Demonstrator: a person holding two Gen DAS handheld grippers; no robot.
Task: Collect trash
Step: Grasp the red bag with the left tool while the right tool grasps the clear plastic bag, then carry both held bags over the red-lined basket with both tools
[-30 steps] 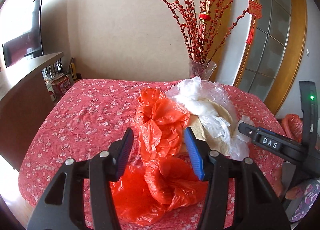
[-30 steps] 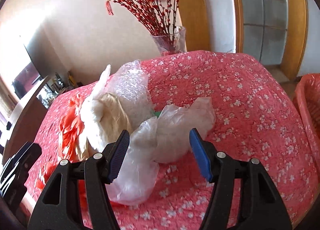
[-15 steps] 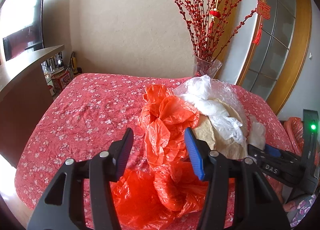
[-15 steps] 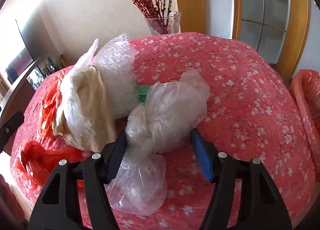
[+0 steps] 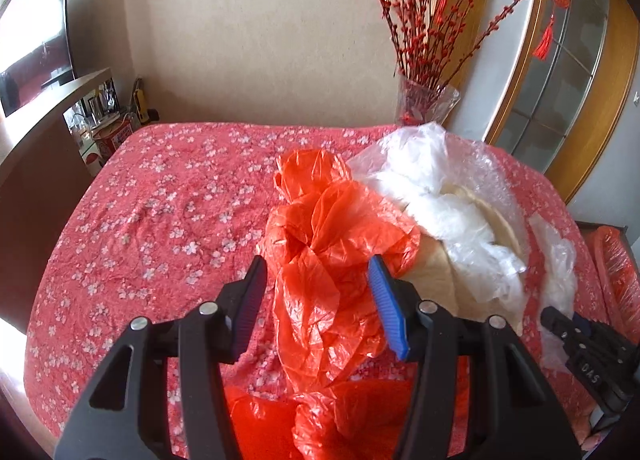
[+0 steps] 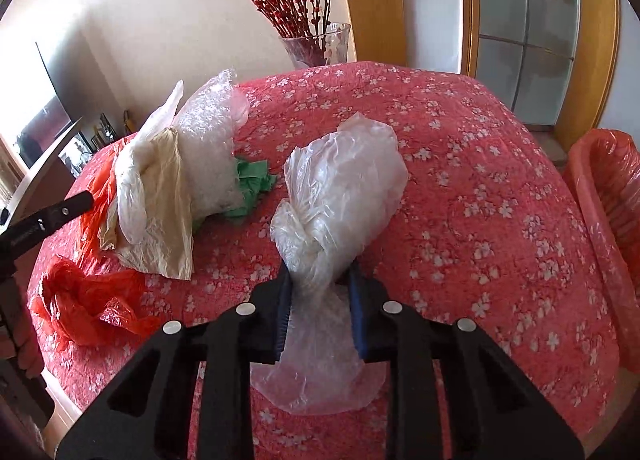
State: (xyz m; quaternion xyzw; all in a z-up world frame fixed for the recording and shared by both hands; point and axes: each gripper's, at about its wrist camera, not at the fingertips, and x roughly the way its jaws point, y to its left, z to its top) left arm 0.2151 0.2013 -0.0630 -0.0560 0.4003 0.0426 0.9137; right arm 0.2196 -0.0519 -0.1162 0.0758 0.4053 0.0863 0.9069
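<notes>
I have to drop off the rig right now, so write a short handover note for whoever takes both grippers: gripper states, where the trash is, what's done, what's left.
Right gripper: jaws closing on the knotted clear plastic bag, pads already pressing its neck; the bag is not yet lifted off the table.
Left gripper: open, with the orange plastic bag between its pads, not pinched.
On the table besides: the pile of white and beige bags with bubble wrap, a green scrap, another orange bag.
The orange-lined bin stands past the table's right edge.
Done: nothing shows as binned.
Left: finish both grips, carry to the bin, then clear the pile.
</notes>
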